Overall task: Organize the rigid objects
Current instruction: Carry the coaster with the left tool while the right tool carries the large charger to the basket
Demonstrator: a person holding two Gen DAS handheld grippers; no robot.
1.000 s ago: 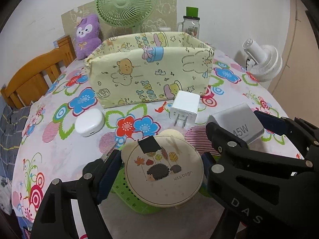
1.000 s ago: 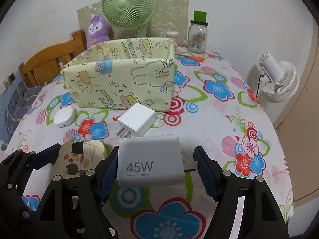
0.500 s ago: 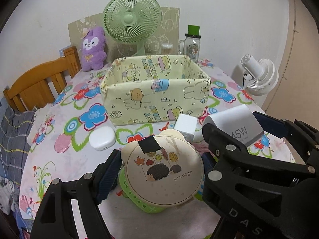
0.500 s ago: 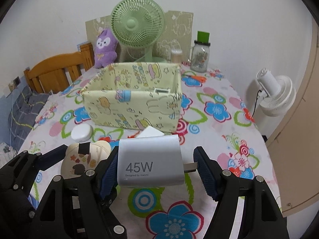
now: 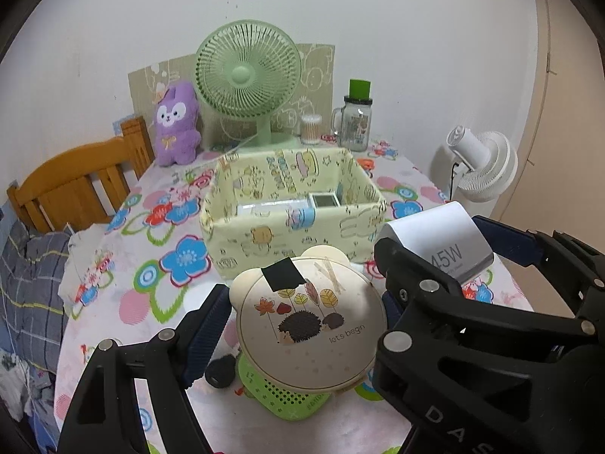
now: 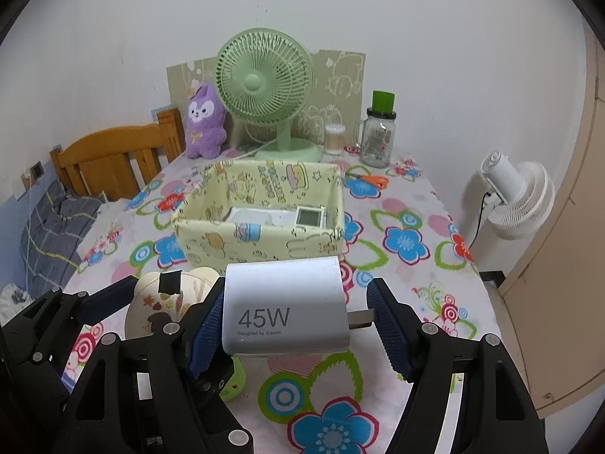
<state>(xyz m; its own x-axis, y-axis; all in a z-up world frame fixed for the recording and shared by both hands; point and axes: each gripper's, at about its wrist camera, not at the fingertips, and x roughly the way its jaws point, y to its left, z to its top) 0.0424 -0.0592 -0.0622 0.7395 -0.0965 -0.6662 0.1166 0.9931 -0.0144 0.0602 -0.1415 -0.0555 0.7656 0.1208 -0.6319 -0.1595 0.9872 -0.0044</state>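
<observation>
Carry step in hand, both loads lifted clear of the floral tablecloth (image 6: 408, 204). Left gripper (image 5: 306, 325) clamped across a round cream case with hedgehog print (image 5: 310, 325), pads pressed on its two sides; a green perforated piece (image 5: 283, 397) showed just under it, attachment not clear. Right gripper (image 6: 295, 325) closed on a white 45W charger (image 6: 283, 306), near pad against the body, far pad met by the plug prongs. Yellow fabric box (image 6: 261, 242) stood ahead of both, open side up, already holding a flat white item and a small grey-screened unit (image 6: 309, 216). Judged as transport toward the box, drop not yet made. Next move probably called for bringing each load over the near rim, lowering into free floor space beside the items inside, then opening the jaws. Risk noted: grip on the prongs looked slim, charger could pivot.
</observation>
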